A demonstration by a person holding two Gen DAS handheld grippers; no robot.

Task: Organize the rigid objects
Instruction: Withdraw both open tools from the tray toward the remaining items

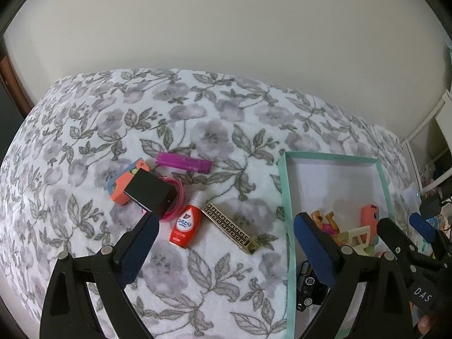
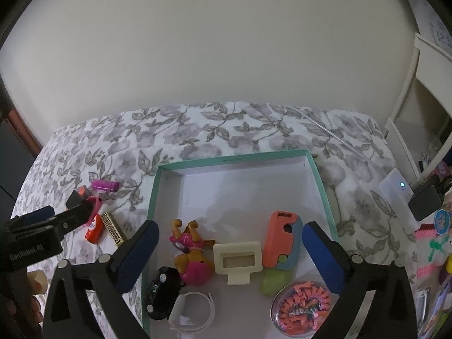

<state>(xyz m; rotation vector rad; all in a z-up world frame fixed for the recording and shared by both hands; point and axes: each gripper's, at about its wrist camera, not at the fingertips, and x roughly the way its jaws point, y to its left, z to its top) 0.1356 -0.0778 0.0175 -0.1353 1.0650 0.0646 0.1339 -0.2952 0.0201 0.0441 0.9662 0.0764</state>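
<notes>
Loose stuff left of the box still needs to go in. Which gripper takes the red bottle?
Left. The left gripper is open over the bedspread with the red bottle between its fingers. The right gripper is open over the box, above the toys already inside.

The pink band (image 1: pixel 175 197) lies mostly hidden under the black box (image 1: pixel 149 193); possibly a watch strap.

A bed (image 1: pixel 197 130) under a white cover printed with grey flowers and leaves carries everything. A shallow teal-rimmed box (image 2: pixel 319 175) lies flat on it. Left of the box lie a gold patterned bar (image 1: pixel 231 227), a red bottle (image 1: pixel 185 224) just beside it, then a black block (image 1: pixel 149 192) over a pink band (image 1: pixel 176 197) and an orange-and-blue case (image 1: pixel 124 183), with a purple tube (image 1: pixel 183 163) beyond them.
</notes>
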